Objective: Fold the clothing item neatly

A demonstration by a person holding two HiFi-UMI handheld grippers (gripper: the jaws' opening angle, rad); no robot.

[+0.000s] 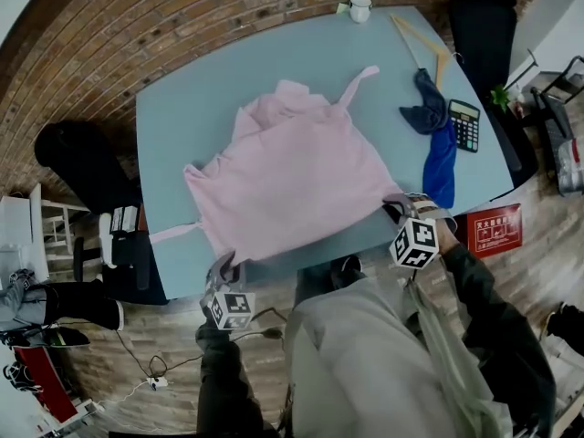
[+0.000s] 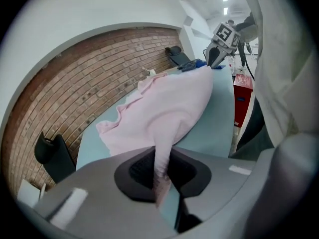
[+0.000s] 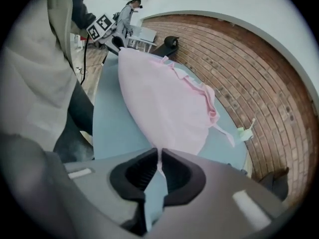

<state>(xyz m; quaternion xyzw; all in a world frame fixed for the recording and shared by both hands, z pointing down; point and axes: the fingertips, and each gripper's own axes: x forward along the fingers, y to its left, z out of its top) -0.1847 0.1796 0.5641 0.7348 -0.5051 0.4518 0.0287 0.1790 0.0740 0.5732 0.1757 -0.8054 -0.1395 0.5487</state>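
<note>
At the table's (image 1: 173,126) near edge, the pink garment (image 1: 292,176) is pinched by its hem corners in the closed jaws of the left gripper (image 1: 224,267) and right gripper (image 1: 401,206). It is spread mid-table, hem along that edge, one strap pointed away. Bare tabletop is left at its left and far sides. At the far edge a mug (image 1: 360,8) is seen holding a utensil.
</note>
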